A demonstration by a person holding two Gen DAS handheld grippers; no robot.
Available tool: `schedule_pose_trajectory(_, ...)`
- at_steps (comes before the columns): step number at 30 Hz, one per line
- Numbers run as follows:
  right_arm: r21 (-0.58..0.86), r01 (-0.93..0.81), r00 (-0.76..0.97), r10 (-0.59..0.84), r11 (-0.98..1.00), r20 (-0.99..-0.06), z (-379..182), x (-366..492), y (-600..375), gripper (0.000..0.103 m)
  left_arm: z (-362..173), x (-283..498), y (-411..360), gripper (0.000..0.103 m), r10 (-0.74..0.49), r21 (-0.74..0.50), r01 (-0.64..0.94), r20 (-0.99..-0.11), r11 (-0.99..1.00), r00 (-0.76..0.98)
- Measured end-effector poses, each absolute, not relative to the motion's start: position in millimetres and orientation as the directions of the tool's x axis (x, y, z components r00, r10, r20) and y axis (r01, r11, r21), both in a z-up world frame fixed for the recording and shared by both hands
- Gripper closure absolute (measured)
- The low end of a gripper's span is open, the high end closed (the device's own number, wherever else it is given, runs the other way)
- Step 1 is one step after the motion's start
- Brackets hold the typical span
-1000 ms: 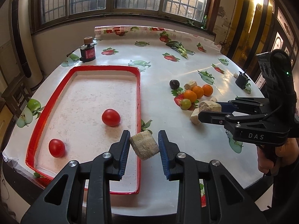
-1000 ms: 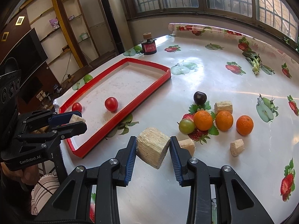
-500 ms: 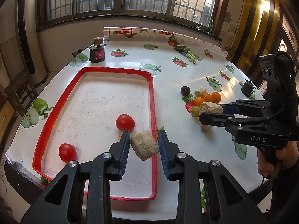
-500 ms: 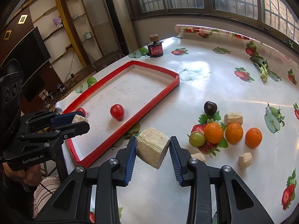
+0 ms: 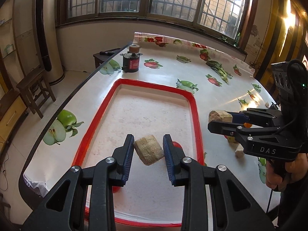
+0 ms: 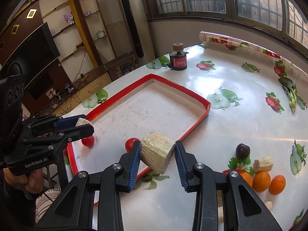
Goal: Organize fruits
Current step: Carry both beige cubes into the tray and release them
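My left gripper (image 5: 148, 149) is shut on a pale sugarcane chunk (image 5: 148, 151) and holds it above the near part of the red-rimmed tray (image 5: 196, 107). My right gripper (image 6: 156, 155) is shut on a bigger sugarcane chunk (image 6: 156, 154) above the tray's near right rim (image 6: 200, 118); it also shows in the left wrist view (image 5: 221, 118). Two red tomatoes (image 6: 130, 144) (image 6: 88, 141) lie in the tray. Oranges (image 6: 261, 181), a dark plum (image 6: 243, 150) and a loose cane piece (image 6: 263, 165) sit on the table to the right.
A black and red jar (image 5: 131, 62) stands beyond the tray's far end. The fruit-print tablecloth (image 6: 240, 119) covers the round table. A wooden stool (image 5: 34, 88) and a tall floor unit (image 5: 45, 34) stand left of the table.
Both grippers have moved forward and left over the tray with their cane chunks held. The tomatoes and the fruit pile now sit nearer to the grippers in view.
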State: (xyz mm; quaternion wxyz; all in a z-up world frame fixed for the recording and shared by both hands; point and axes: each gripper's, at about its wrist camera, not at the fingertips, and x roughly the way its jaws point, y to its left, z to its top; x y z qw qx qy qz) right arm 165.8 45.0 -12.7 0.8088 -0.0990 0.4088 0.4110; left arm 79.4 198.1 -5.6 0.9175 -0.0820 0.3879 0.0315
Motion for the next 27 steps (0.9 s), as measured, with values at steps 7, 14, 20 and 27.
schedule_pose_trajectory(7,0.190,-0.745,0.300,0.575,0.640,-0.762,-24.3,195.2,81.1,0.067,-22.5,108.2,222.2,0.075,0.016,-0.141,-0.180,-0.746,0.974,0.666)
schedule_pose_trajectory(14,0.192,-0.737,0.257,0.532,0.648,-0.807,-57.0,215.1,101.1,0.067,-48.4,124.3,232.6,0.075,0.008,-0.151,-0.212,-0.797,0.965,0.604)
schedule_pose_trajectory(20,0.173,-0.738,0.250,0.502,0.653,-0.828,-73.2,219.8,106.3,0.067,-66.4,127.5,231.4,0.075,-0.001,-0.151,-0.226,-0.833,0.962,0.553)
schedule_pose_trajectory(27,0.155,-0.744,0.250,0.486,0.650,-0.837,-79.1,220.0,111.7,0.066,-74.2,126.6,231.1,0.074,0.032,-0.121,-0.255,-0.852,0.959,0.522)
